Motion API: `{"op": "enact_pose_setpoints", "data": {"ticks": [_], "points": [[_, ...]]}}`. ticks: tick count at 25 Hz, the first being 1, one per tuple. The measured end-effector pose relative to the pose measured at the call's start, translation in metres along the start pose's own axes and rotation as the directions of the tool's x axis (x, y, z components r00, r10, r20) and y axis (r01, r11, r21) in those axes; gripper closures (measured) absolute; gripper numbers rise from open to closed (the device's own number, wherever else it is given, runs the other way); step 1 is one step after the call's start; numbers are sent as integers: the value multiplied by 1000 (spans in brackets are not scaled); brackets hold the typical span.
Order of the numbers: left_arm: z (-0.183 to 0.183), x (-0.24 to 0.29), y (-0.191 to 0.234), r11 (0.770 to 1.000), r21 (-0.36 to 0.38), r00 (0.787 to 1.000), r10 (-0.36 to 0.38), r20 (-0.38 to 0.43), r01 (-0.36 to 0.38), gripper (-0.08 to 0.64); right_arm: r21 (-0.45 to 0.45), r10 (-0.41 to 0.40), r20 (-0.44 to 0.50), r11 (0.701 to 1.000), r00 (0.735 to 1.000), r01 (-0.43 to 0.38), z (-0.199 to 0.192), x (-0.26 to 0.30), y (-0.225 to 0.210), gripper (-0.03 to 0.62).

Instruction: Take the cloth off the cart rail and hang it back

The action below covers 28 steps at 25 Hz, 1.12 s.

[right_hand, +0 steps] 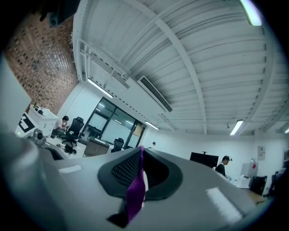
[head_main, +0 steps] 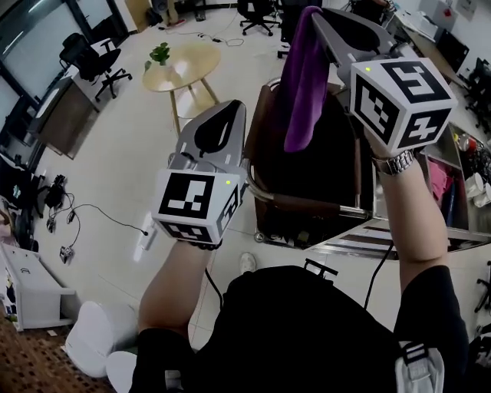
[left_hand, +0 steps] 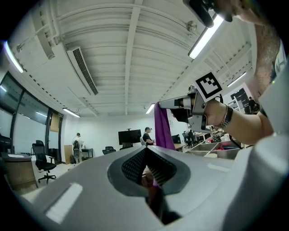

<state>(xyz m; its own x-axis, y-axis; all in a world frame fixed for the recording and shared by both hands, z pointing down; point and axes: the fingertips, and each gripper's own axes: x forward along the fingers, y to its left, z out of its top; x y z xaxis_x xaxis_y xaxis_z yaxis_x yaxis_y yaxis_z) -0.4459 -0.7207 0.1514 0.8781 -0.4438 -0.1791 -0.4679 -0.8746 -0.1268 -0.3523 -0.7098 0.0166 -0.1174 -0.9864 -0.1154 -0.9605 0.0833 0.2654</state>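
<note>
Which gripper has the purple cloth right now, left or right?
The right gripper: the purple cloth is pinched in its fingers and hangs down. The left gripper is shut on nothing.

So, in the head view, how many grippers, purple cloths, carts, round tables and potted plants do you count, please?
Grippers: 2, the left gripper and the right gripper
Purple cloth: 1
Cart: 1
Round table: 1
Potted plant: 1
Total: 6
</note>
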Motion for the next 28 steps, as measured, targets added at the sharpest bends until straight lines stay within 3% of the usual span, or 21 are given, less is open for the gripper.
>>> {"op": "enact_pose_setpoints", "data": {"ticks": [6,15,22,28], "points": [[-9,43,51,998,-45,998,-52,-32,51,557,27,-27,-132,999,991,31,-41,73,-25,578],[-34,69,102,992,-90,994,-96,-50,91,557,39,-13,-282,999,959,25,-113,152,-23,577],[-59,70,151,989,-123,994,-95,-61,87,557,46,55,-357,998,932,-41,-159,214,14,577],[-78,75,174,984,-160,992,-96,-83,82,557,61,131,-455,991,881,-116,-208,253,34,577]]}}
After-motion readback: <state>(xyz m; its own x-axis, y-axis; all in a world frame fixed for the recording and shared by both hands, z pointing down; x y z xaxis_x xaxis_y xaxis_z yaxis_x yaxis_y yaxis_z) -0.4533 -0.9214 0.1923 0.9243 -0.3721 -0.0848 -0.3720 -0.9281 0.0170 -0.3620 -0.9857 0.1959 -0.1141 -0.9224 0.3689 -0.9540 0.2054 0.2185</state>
